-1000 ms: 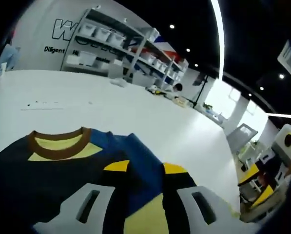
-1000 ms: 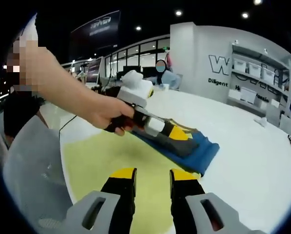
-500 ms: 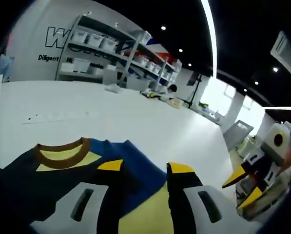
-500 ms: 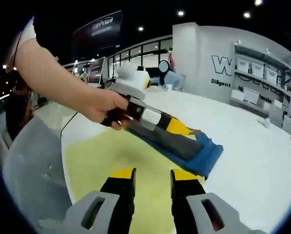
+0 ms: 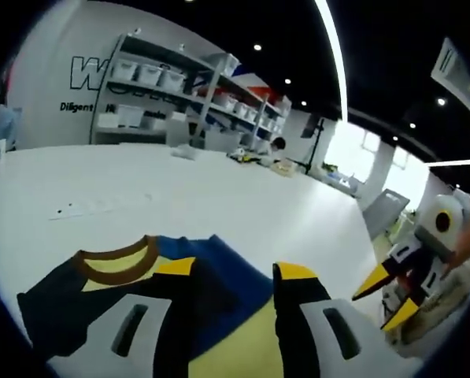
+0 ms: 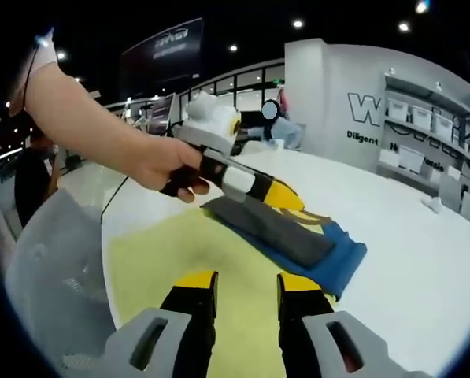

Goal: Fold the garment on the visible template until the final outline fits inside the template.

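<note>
While the folded garment (image 6: 286,236) lies as a narrow blue and grey bundle along the far edge of the yellow template (image 6: 179,264) on the white desk (image 6: 408,260), both tools hover above it. The left tool (image 6: 286,201), gripped by a hand (image 6: 168,169), has its jaws parted and empty just over the bundle. The right tool (image 6: 246,283) hangs over the template, jaws apart, holding nothing.

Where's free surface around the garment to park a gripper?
Free: the yellow template between the right gripper and the folded garment; also the white table beyond the garment's collar toward the shelves. Crowded: the garment's near edge, where the left gripper hovers.
</note>
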`<action>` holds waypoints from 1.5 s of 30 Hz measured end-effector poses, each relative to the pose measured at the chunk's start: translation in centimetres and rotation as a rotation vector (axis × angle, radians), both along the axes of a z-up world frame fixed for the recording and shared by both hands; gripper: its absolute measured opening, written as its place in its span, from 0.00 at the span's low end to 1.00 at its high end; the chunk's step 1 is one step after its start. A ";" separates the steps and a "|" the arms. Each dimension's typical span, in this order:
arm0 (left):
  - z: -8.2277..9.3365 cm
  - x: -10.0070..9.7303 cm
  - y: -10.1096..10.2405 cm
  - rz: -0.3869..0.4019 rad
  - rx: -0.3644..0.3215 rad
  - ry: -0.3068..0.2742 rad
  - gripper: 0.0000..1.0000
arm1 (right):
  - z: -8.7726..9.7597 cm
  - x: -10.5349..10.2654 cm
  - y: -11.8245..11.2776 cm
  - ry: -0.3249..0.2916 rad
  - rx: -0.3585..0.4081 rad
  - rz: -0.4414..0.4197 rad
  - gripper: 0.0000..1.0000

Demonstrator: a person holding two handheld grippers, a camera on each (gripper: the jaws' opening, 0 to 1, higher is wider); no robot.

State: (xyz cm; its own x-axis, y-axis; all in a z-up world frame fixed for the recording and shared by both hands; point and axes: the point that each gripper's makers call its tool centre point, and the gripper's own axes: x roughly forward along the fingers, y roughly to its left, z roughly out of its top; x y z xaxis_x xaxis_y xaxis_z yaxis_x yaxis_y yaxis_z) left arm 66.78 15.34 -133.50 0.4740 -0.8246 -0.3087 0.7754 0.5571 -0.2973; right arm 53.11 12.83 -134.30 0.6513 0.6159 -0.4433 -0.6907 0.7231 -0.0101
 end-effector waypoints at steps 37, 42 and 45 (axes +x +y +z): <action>0.4 -4.6 5.7 -0.052 0.089 -0.076 0.42 | -0.1 -1.0 1.7 0.002 -0.004 0.034 0.25; 0.8 -5.6 6.9 -0.064 0.097 -0.097 0.43 | -0.2 -1.0 1.7 0.001 -0.004 0.032 0.26; 0.5 -6.6 7.8 -0.075 0.115 -0.098 0.44 | -0.2 -1.0 1.7 0.000 0.003 0.029 0.26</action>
State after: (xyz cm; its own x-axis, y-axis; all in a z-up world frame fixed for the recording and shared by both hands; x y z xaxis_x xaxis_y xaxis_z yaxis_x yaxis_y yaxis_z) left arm 60.23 23.11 -133.04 0.4449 -0.8209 -0.3580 0.8384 0.5224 -0.1558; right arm 52.08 14.56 -134.52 0.6331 0.6359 -0.4415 -0.7114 0.7027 -0.0081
